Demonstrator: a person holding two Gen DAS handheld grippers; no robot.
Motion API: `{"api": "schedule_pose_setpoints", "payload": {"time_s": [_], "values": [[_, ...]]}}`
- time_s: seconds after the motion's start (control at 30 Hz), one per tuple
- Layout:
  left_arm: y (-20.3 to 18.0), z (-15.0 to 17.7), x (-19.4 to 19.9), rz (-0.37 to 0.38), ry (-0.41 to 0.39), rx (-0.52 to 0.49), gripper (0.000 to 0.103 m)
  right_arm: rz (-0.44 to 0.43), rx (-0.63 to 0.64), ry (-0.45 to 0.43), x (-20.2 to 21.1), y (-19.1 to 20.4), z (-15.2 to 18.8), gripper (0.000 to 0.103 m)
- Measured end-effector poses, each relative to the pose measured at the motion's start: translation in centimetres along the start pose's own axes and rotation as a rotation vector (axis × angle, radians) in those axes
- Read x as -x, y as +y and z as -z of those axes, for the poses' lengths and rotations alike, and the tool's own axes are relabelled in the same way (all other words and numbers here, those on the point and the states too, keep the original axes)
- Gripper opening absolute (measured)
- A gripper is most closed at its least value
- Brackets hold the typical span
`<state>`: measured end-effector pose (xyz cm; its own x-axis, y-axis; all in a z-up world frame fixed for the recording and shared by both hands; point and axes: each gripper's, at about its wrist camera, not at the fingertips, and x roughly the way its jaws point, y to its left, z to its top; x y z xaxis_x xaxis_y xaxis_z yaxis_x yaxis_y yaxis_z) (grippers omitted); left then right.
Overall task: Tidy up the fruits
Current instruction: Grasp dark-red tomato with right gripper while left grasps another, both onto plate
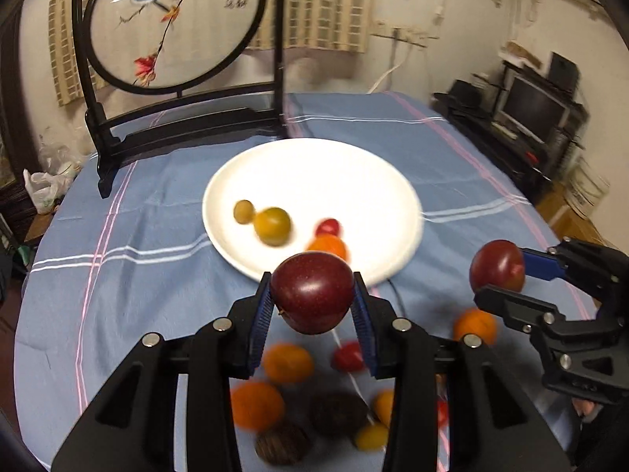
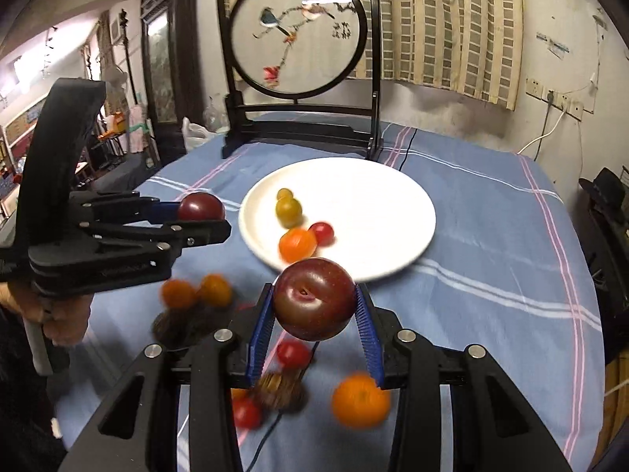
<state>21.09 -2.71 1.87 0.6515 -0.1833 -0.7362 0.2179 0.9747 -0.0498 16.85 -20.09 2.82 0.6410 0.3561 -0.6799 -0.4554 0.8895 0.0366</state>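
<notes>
My left gripper is shut on a dark red plum, held above the table just short of the white plate. My right gripper is shut on a second dark red plum, also near the plate's front rim. Each gripper shows in the other's view: the right one with its plum, the left one with its plum. On the plate lie two yellow-green fruits, a red one and an orange one.
Loose fruits lie on the blue striped cloth under the grippers: oranges, small red ones, brown ones. A round embroidered screen on a black stand rises behind the plate. A cable runs across the cloth.
</notes>
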Motion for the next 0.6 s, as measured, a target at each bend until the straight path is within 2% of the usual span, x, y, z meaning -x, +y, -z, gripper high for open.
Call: {"api": "schedule_pose_setpoints", "payload": {"time_s": [0.17,0.37,0.43,0.5,0.6], "values": [[2.0,-1.7,-5.3,-0.041,0.071,0.054,0.038,0.010,-0.042,0.081,-5.7,-1.2,-2.4,0.041],[3.8,-1.9,-8.4,-0.054,0.106,0.116,0.038,0.032,-0.058,0.138,-9.8,-1.6,-3.5,0.041],[3.8,-1.9,-8.7,-0.060,0.100,0.119,0.042,0.035,-0.063,0.153,-10.5,-1.5,-3.4,0.042],[3.7,-2.1,-8.5,-0.072,0.080,0.121,0.058,0.027,-0.078,0.161,-10.8,-1.6,-3.3,0.043],[3.5,-2.2,-7.6,-0.076,0.059,0.122,0.068,0.018,-0.084,0.138,-9.9,-1.5,-3.1,0.046]]}}
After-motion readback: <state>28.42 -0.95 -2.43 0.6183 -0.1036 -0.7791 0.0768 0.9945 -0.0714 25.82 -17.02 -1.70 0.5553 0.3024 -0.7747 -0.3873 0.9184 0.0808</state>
